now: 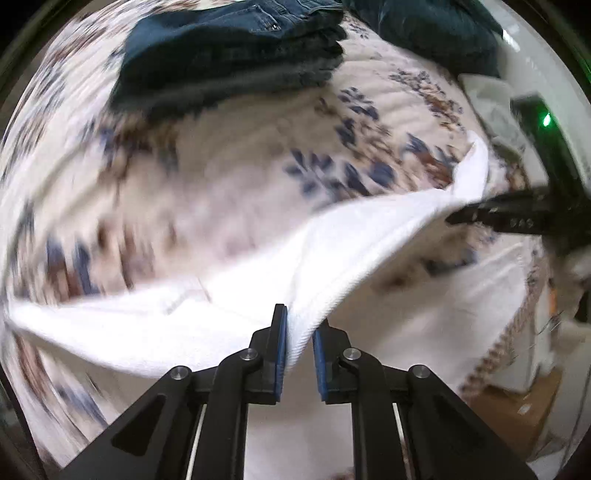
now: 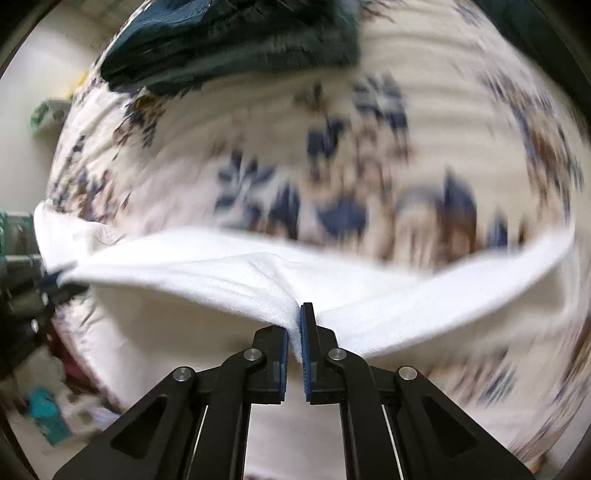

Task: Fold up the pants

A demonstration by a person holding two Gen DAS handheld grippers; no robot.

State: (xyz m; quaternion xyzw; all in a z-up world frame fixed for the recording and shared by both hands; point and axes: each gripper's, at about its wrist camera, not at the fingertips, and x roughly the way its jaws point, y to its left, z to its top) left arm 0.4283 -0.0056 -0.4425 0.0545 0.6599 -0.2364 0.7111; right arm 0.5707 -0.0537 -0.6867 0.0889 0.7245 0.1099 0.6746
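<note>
White pants hang stretched above a floral bedspread. My left gripper is shut on one edge of the white pants. In the left wrist view the cloth runs up to the right, where my right gripper pinches its other end. In the right wrist view my right gripper is shut on the white pants, which spread to both sides. My left gripper shows dimly at the far left of that view, holding the cloth. Both views are motion-blurred.
A stack of folded dark blue jeans lies at the far side of the bed, also in the right wrist view. More dark clothing lies at the far right. Clutter sits on the floor left of the bed.
</note>
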